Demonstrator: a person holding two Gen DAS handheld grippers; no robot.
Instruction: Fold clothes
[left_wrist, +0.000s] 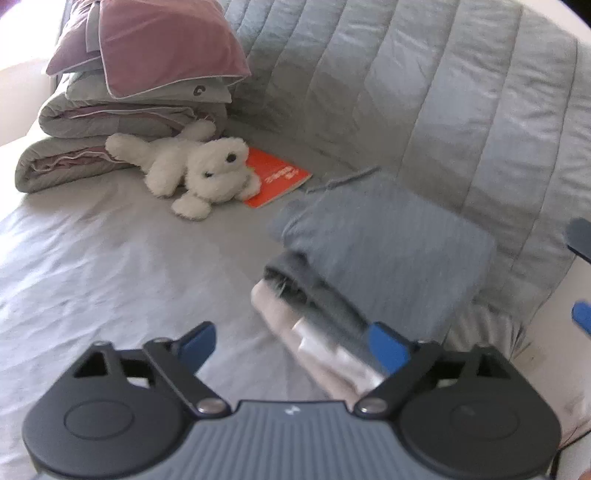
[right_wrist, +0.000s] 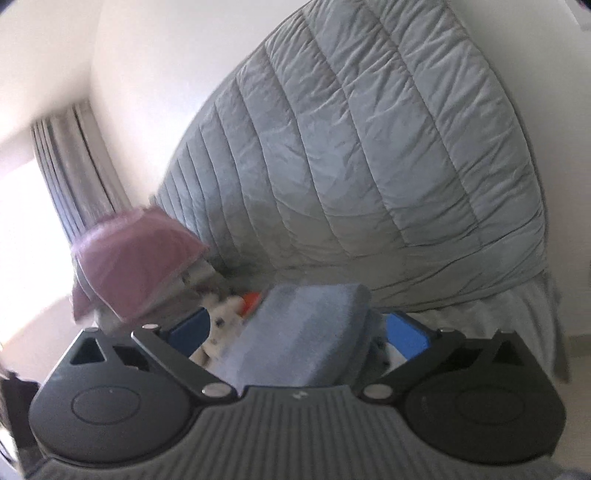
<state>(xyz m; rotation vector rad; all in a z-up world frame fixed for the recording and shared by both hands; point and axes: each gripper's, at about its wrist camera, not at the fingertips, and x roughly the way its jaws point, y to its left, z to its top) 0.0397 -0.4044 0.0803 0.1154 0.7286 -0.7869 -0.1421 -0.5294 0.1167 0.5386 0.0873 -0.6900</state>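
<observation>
Folded clothes (left_wrist: 388, 251) lie between both open grippers, apparently untouched by either.

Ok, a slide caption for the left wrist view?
Open left gripper beside the folded grey garment on the bed.

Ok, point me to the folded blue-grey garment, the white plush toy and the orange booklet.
Folded blue-grey garment (left_wrist: 391, 240), left wrist view, middle of its flat top face.
White plush toy (left_wrist: 218, 166), left wrist view, on its head.
Orange booklet (left_wrist: 277, 181), left wrist view, on its cover.
</observation>
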